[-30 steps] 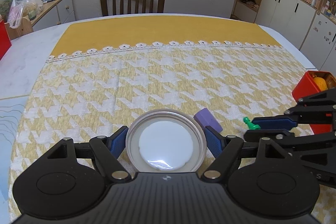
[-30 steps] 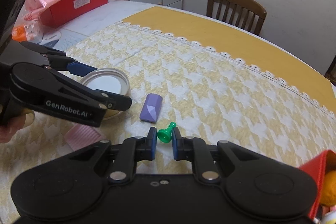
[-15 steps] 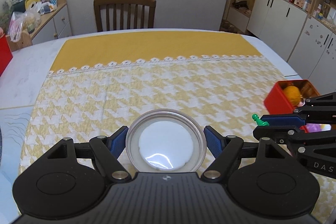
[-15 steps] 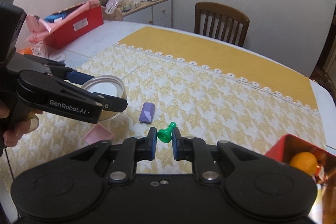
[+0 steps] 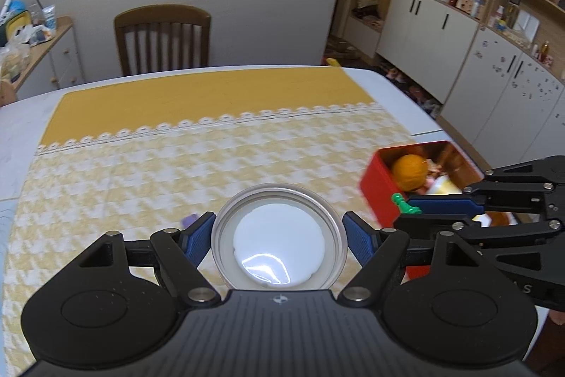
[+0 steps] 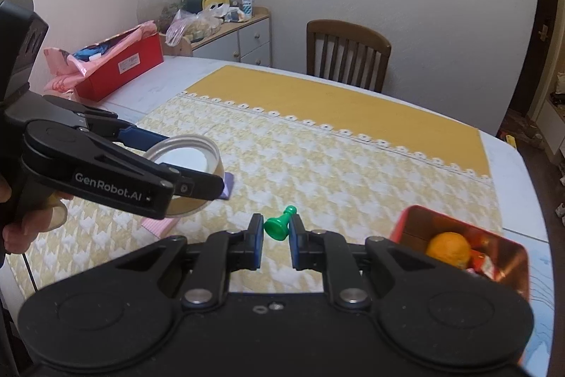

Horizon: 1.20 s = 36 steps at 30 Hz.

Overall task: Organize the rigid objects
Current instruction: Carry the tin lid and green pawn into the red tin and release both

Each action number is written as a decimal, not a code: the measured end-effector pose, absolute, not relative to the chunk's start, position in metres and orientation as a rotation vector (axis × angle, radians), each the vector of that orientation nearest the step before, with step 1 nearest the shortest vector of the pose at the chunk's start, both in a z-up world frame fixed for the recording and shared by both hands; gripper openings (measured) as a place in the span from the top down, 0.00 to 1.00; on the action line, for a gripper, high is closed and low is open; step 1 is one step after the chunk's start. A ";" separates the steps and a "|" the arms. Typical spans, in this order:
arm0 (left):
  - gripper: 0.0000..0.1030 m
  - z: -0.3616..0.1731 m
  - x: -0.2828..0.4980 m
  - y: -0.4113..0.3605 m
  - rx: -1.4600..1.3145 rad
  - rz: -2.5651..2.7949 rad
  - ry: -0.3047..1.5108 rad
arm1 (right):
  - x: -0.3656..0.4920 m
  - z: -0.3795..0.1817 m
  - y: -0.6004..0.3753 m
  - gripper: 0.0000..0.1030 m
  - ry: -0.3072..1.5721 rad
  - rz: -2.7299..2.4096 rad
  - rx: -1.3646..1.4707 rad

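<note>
Pawn (image 6: 280, 225) in right gripper (image 6: 276, 235)

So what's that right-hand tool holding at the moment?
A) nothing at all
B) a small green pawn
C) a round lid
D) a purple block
B: the right tool is pinched shut on the green pawn, while the round lid sits in the left tool.
</note>
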State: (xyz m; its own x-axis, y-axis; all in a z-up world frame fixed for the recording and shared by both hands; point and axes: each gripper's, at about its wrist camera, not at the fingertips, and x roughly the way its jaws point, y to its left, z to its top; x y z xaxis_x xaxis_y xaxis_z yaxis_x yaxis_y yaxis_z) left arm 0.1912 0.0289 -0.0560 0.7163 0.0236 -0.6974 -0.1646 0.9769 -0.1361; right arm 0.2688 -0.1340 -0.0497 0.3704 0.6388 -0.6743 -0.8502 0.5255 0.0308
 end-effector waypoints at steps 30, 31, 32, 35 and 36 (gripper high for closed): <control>0.25 -0.076 0.283 -0.116 -0.100 -0.037 0.846 | 0.325 -0.074 -0.276 0.87 0.744 0.877 -0.374; 0.25 -0.078 0.287 -0.119 -0.094 -0.039 0.850 | 0.326 -0.076 -0.279 0.87 0.748 0.875 -0.376; 0.25 -0.080 0.291 -0.122 -0.086 -0.040 0.853 | 0.327 -0.078 -0.280 0.87 0.752 0.872 -0.377; 0.25 -0.085 0.303 -0.129 -0.066 -0.032 0.856 | 0.331 -0.083 -0.285 0.87 0.770 0.876 -0.377; 0.25 -0.087 0.308 -0.130 -0.067 -0.032 0.861 | 0.331 -0.085 -0.285 0.87 0.775 0.877 -0.381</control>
State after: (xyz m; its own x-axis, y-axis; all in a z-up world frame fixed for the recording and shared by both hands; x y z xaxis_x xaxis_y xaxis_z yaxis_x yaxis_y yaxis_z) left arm 0.3076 -0.1300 -0.0870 0.6516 -0.0555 -0.7565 0.0014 0.9974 -0.0720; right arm 0.3308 -0.2851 -0.0852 0.3973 0.5423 -0.7403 -0.8018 0.5976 0.0075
